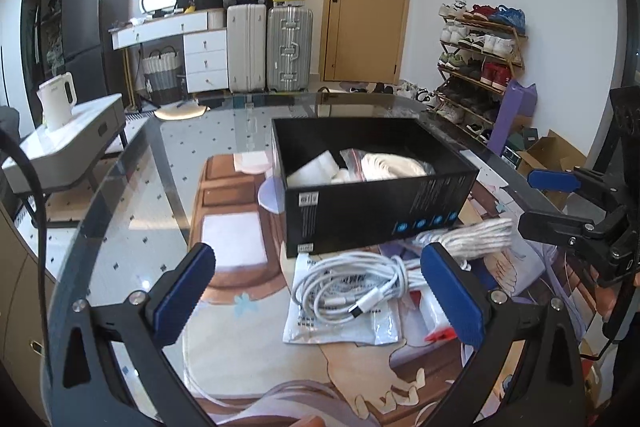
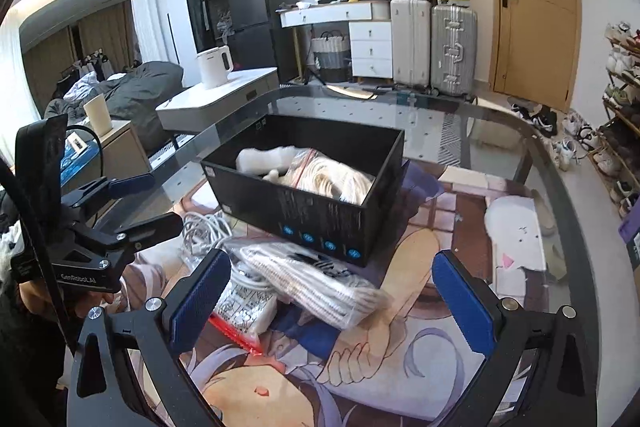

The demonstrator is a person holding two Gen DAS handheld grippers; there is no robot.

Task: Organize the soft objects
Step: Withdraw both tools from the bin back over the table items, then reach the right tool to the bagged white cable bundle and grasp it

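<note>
Illumination is bright and even, daylight in character. The glass desk (image 1: 120, 195) shows pale reflections of the room along its far edge. Fisheye distortion curves straight lines toward the borders; black vignetting fills the corners. Contents of the black box (image 2: 320, 223) appear slightly blurred.

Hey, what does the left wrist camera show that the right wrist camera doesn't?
Only the left wrist view shows the shoe rack nearly whole and the coiled white cable's plug end. Only the right wrist view shows the dark bedding and a cream cup. Both show the black box holding white items, the bagged rope, the kettle and the suitcases.
</note>
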